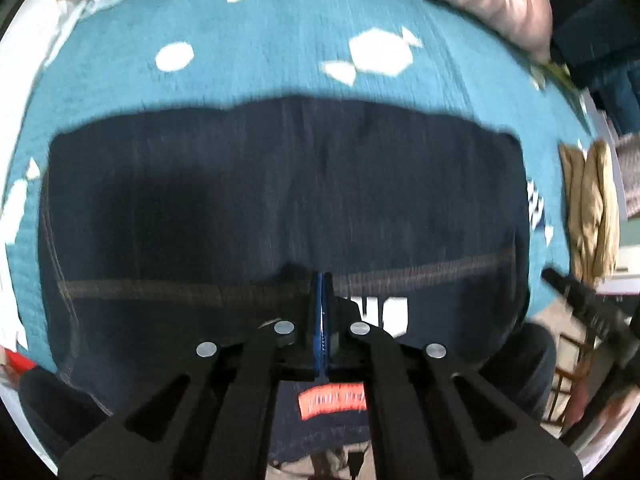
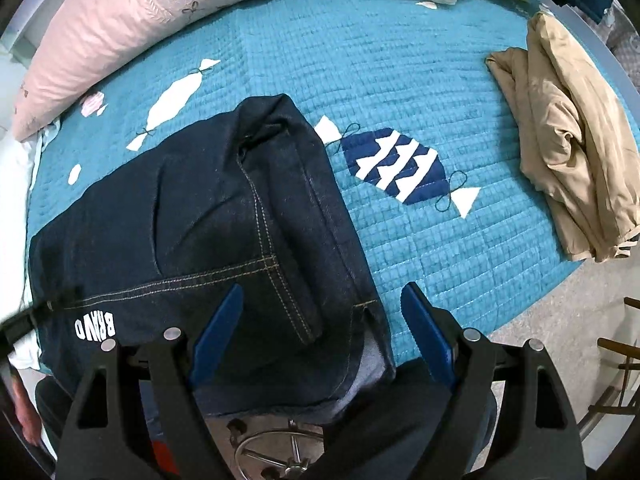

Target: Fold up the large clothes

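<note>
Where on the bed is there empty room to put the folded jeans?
Bare quilt lies between the jeans and the tan clothes, around the blue fish patch, and up toward the pink pillow. The near left side is crowded: jeans cover it, with both grippers above.

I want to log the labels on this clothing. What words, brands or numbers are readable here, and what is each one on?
"BRAND": white block letters on the dark blue denim garment, seen upside down in the right wrist view.
Orange-red rectangular patch on the same denim, left wrist view: pale lettering, too blurred to read.
White letters beside the left gripper: partly hidden and blurred, unreadable.
Pink embroidered pillow: a wreath emblem, no legible text.
</note>
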`<state>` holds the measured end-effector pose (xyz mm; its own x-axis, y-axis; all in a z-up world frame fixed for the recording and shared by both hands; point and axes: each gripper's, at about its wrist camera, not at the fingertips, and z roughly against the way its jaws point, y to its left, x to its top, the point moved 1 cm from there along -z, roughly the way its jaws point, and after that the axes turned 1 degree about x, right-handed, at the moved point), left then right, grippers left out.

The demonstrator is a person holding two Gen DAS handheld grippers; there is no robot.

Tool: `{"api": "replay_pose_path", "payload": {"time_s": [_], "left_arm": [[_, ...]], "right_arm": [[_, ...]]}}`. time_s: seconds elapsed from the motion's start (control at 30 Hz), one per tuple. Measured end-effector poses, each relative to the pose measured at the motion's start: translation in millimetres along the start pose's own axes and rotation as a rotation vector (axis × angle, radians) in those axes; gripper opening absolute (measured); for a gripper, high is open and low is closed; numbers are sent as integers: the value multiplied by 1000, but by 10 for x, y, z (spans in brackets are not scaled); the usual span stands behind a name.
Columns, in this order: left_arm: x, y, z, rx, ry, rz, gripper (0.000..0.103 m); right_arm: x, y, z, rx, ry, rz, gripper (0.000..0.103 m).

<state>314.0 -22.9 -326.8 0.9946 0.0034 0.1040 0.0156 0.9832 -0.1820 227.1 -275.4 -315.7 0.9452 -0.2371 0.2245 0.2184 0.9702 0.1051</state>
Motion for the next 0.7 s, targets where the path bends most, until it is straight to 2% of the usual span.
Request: {"api": "replay_pose_path", "payload": {"time_s": [0.03, 0.13, 0.27, 0.33, 0.43, 0.53, 0.63, 0.7], "left_arm": [[-52, 3, -180, -1, 37, -2, 0], [-73, 103, -470, 0, 49, 50, 1], [-170, 4, -191, 5, 56, 0, 0], [-336, -57, -3, -30, 53, -21, 0], [-612, -107, 86, -6, 70, -54, 1], [-878, -51, -201, -7, 174, -40, 0], [-950, 40, -530, 34, 167, -7, 3], [-929, 5, -482, 47, 178, -8, 2]], "right_arm": [[-8, 12, -10, 0, 3, -1, 78], [-49, 72, -39, 6, 16, 4, 78], [-155, 157, 13, 9, 7, 29, 78], [-214, 165, 46, 6, 0, 32, 78], [-272, 148, 73, 7, -2, 27, 78], [-307, 115, 66, -3, 1, 11, 78], [-330, 108, 17, -7, 18, 0, 78], [-347, 110, 9, -2, 25, 6, 78]]}}
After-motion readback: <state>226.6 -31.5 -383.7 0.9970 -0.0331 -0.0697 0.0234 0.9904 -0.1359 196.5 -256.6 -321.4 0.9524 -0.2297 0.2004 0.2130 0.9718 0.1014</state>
